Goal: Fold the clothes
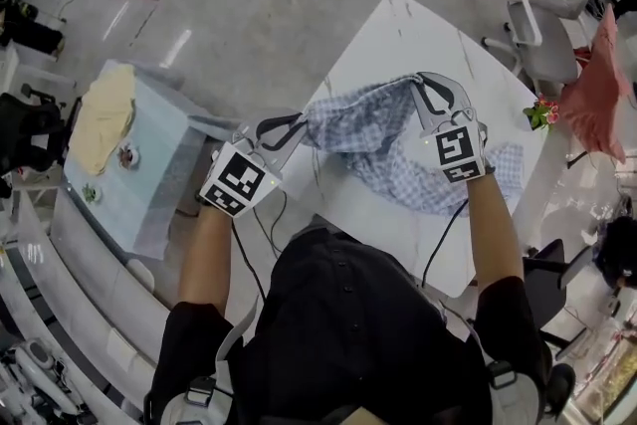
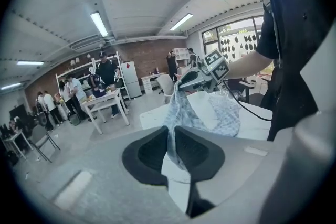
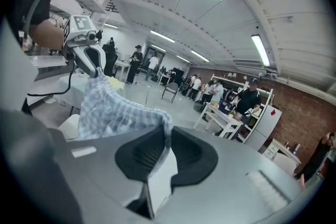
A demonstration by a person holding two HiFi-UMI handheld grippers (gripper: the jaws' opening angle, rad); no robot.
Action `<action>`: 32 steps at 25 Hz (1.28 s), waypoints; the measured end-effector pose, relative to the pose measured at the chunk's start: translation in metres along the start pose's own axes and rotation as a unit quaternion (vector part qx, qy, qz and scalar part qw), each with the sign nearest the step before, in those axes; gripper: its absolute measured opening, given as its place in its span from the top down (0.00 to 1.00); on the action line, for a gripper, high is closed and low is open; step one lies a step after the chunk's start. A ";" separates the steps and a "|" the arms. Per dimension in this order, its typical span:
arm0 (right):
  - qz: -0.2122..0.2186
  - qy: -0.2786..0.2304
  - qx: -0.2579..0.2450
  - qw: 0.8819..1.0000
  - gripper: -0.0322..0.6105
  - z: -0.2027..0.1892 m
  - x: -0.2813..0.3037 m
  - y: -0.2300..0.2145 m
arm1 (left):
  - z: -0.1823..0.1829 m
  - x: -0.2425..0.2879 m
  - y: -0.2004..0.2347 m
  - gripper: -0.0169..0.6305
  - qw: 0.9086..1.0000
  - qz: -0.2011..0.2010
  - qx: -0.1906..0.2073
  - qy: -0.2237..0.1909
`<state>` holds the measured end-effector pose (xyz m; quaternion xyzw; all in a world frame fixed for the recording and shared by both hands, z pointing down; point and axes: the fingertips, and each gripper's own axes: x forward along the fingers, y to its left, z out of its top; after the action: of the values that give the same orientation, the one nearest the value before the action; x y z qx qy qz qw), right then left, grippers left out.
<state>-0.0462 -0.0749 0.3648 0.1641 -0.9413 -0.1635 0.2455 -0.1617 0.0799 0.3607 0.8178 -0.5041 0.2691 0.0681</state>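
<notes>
Standing at the near edge, the person wears a black buttoned shirt (image 1: pixel 348 314), both bare forearms stretched forward. Each hand carries a gripper topped by a cube printed with black-and-white square block patterns. The left gripper (image 1: pixel 301 125) has its 2 dark jaws pinched together on a gathered edge of the checked garment (image 1: pixel 393 154); in the left gripper view the thin cloth is squeezed flat between the ribbed black pads and rises away in a soft fold. The right gripper (image 1: pixel 418 81) is likewise clamped on another edge, and in the right gripper view a bunched hem sits between its pads.

The garment is a light woven fabric in small blue-and-white checks, crumpled and limp. It hangs lifted between the 2 grippers, and its lower part drapes onto the white table (image 1: pixel 398 25), a smooth glossy top with faint grey veins and rounded corners.

At the table's right edge sits a small bunch of flowers (image 1: pixel 542 112). Left of the table stands a side table (image 1: pixel 149 184) under a pale blue cover, a yellow cloth (image 1: pixel 105 109) lying rumpled on it. Farther right are a white chair (image 1: pixel 542 25) and a hanging pink cloth (image 1: pixel 597 85) above the shiny grey floor (image 1: pixel 249 5).
</notes>
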 end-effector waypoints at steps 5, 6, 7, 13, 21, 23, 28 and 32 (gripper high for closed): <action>-0.008 -0.040 -0.042 0.998 0.88 0.044 -0.030 -0.012 | 0.041 -0.037 -0.013 0.90 0.999 0.047 0.013 -0.007; -0.009 -0.050 -0.051 0.997 0.88 0.054 -0.032 -0.014 | 0.047 -0.047 -0.013 0.90 0.998 0.059 0.008 -0.012; -0.009 -0.060 -0.060 0.996 0.88 0.065 -0.033 -0.015 | 0.053 -0.057 -0.013 0.90 0.997 0.073 0.002 -0.016; -0.014 -0.090 -0.091 0.992 0.88 0.113 -0.044 -0.008 | 0.065 -0.096 -0.035 0.90 0.993 0.118 0.009 0.002; -0.001 -0.070 -0.100 0.993 0.88 0.114 -0.003 0.025 | 0.012 -0.103 -0.014 0.91 0.978 0.200 -0.036 0.039; 0.003 -0.065 -0.102 0.993 0.88 0.117 0.012 0.031 | -0.001 -0.104 -0.003 0.91 0.974 0.215 -0.049 0.043; 0.008 -0.028 -0.093 0.995 0.88 0.101 0.046 0.039 | -0.034 -0.095 0.023 0.91 0.963 0.242 -0.113 0.029; 0.015 -0.002 -0.094 0.995 0.88 0.087 0.075 0.042 | -0.055 -0.084 0.041 0.91 0.954 0.256 -0.159 0.011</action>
<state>-0.1624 -0.0464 0.3400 0.1254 -0.9245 -0.2481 0.2608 -0.2468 0.1479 0.3581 0.6372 -0.7317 0.2033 0.1315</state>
